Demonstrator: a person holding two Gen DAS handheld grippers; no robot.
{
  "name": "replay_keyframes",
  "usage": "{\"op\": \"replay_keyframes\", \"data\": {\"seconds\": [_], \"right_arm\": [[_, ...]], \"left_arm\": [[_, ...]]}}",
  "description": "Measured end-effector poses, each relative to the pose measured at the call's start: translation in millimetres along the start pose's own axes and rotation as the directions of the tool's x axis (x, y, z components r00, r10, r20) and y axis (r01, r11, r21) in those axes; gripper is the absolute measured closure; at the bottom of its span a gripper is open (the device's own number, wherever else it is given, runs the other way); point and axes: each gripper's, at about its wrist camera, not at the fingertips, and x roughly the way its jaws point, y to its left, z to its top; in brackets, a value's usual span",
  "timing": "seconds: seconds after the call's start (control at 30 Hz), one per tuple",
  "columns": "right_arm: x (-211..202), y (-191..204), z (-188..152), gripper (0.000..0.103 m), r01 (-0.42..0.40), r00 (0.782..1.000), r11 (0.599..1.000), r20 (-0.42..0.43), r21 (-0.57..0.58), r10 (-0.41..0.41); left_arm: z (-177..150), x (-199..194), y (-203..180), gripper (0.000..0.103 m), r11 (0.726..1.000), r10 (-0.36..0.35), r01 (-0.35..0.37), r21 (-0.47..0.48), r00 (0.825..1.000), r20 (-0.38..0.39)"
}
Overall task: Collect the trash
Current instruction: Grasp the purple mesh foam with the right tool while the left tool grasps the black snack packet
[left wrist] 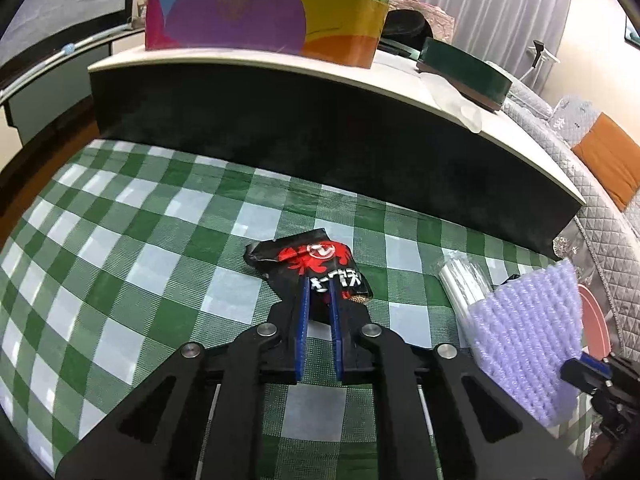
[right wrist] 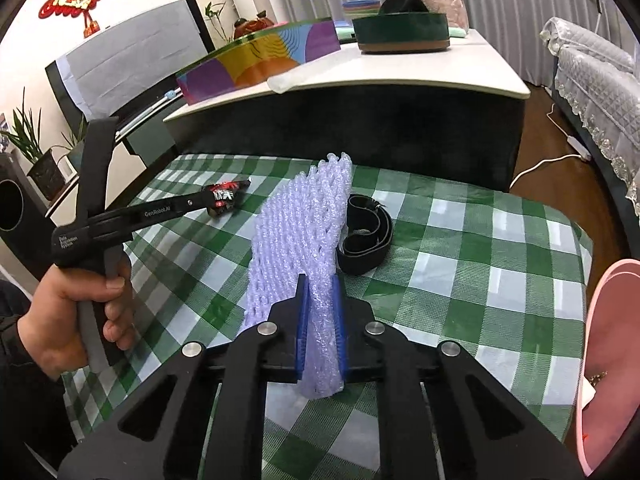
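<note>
Lilac foam netting (right wrist: 304, 240) is pinched between the blue pads of my right hand-held gripper (right wrist: 320, 292), jaws nearly closed on its near end; the rest of the sleeve stands up over the green-checked bench (right wrist: 480, 248), its long axis running away from me toward the dark cabinet. My left hand-held gripper (left wrist: 319, 290) is likewise nearly closed, on the near edge of the black-and-red snack wrapper (left wrist: 308, 264), which lies crumpled just above the cloth, its length slanting away and to the left.

I judge the wrapper to be the weaker grip: only a corner of slick foil sits between the pads, so a quick lift could let it slide out. The netting is springy and could squirm free or sweep against the black strap (right wrist: 364, 236) lying just behind it. The pink bin rim (right wrist: 600, 320) is at my right, so the wrapper must cross the bench.
</note>
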Motion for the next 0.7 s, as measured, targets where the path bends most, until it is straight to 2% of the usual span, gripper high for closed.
{"op": "replay_keyframes", "data": {"seconds": [0.03,0.07,0.13,0.27,0.33,0.4,0.47,0.5,0.53,0.6,0.7], "right_arm": [[-3.9,0.3,0.1,0.091,0.000,1.000,1.000,0.007,0.002,0.000],[-5.8,0.8,0.4,0.091,0.002,1.000,1.000,0.012,0.001,-0.002],[-10.0,-0.6,-0.3,0.091,0.006,1.000,1.000,0.016,0.001,-0.006],[-12.9,-4.0,-2.0,0.091,0.019,1.000,1.000,0.015,0.007,-0.020],[-14.2,-5.0,-1.6,0.091,0.024,1.000,1.000,0.020,0.006,-0.024],[-16.3,-6.0,-0.3,0.091,0.028,0.999,1.000,0.028,0.006,-0.028],[-18.9,-6.7,0.6,0.091,0.030,0.999,1.000,0.036,0.006,-0.030],[-20.7,-6.5,1.1,0.091,0.030,0.999,1.000,0.041,0.005,-0.030],[-22.4,-6.3,1.4,0.091,0.031,0.998,1.000,0.047,0.002,-0.031],[-23.6,-5.9,1.5,0.091,0.034,0.998,0.999,0.052,0.000,-0.034],[-26.4,-6.0,1.8,0.091,0.035,0.998,0.999,0.055,0.011,-0.035]], "left_arm": [[-0.7,0.2,-0.1,0.074,1.000,0.006,-0.006,0.001,1.000,-0.002],[-1.4,1.1,-0.2,0.056,1.000,0.017,-0.017,-0.002,1.000,-0.004],[-2.1,4.7,1.4,0.045,0.999,0.046,-0.046,-0.010,0.999,-0.009],[0.6,18.0,2.9,0.045,0.998,0.056,-0.057,-0.016,0.997,-0.058],[3.9,20.5,1.7,0.045,0.998,0.055,-0.056,-0.014,0.997,-0.059],[5.5,23.1,-0.4,0.058,0.999,0.054,-0.054,-0.003,0.996,-0.065],[5.5,23.5,-1.5,0.086,0.999,0.044,-0.044,0.004,0.997,-0.069],[4.6,22.9,-2.1,0.089,0.999,0.035,-0.035,0.005,0.997,-0.073],[3.5,21.9,-2.6,0.098,0.999,0.034,-0.033,0.011,0.997,-0.072],[1.4,18.8,-3.1,0.098,0.999,0.043,-0.041,0.031,0.997,-0.065],[-1.2,12.0,3.3,0.098,0.999,0.037,-0.036,0.009,0.998,-0.059]]}}
